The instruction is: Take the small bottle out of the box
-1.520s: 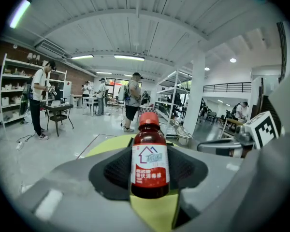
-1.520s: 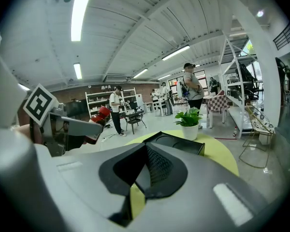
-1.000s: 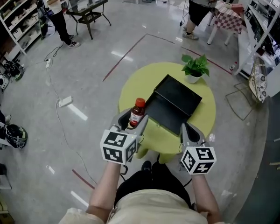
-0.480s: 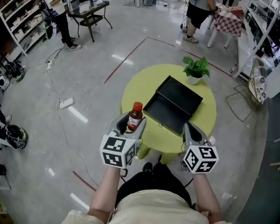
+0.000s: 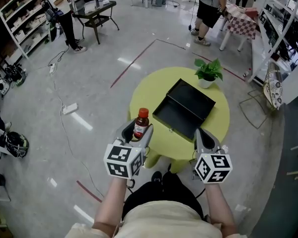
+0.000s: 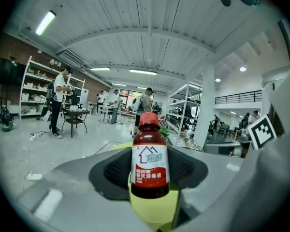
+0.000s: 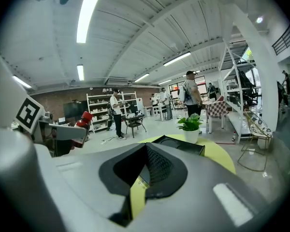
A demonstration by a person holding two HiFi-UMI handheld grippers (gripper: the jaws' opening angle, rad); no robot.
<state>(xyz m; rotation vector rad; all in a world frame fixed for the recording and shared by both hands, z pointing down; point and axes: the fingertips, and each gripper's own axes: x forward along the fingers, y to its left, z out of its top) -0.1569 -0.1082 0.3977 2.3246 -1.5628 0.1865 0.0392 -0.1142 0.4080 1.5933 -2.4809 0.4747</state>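
A small bottle (image 5: 140, 124) of dark red liquid, with a red cap and a red-and-white label, stands upright between the jaws of my left gripper (image 5: 136, 133), which is shut on it. In the left gripper view the small bottle (image 6: 149, 161) fills the gap between the pads, lifted over the left edge of the round yellow-green table (image 5: 218, 123). The black box (image 5: 184, 110) lies open on the table, its inside looking empty. My right gripper (image 5: 202, 139) hangs at the table's near edge to the right of the box, its jaws nearly together with nothing between them; the box (image 7: 180, 144) shows beyond them.
A potted green plant (image 5: 207, 72) stands at the table's far right edge. People stand further off on the grey floor, by shelves (image 5: 12, 24) at the left and a checkered table (image 5: 243, 19) at the back. A power strip (image 5: 68, 107) and cable lie on the floor at the left.
My left gripper has drawn the bottle a little to the left and back from the box, toward the table's edge. The right gripper has barely moved.
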